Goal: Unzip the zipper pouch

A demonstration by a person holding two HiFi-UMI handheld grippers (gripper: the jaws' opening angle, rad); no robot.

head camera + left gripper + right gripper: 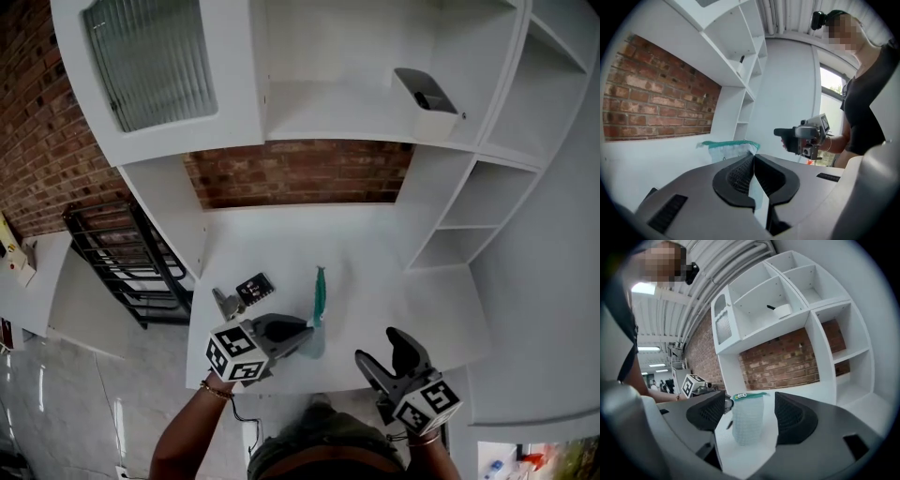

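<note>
White desk [375, 272], left claw [307, 330] clenched on zipper pouch [320, 295], pinch point hidden, right claw [380, 345] spread, empty

Industrial hall: brick wall [300, 173], white shelving [487, 187]

From above, the zipper pouch [320, 292] shows only its teal top edge and a sliver of mesh. The rest sits behind the left gripper [307, 333]. In the left gripper view, its shut jaws mask the pouch's lower half. There's something dark in the white bin [441, 120], too small to name. The black card [254, 288] has white marks, unreadable. The pouch's white tag [739, 395] has print too tiny to read. The left forearm [187, 431] runs off the bottom edge.
</note>
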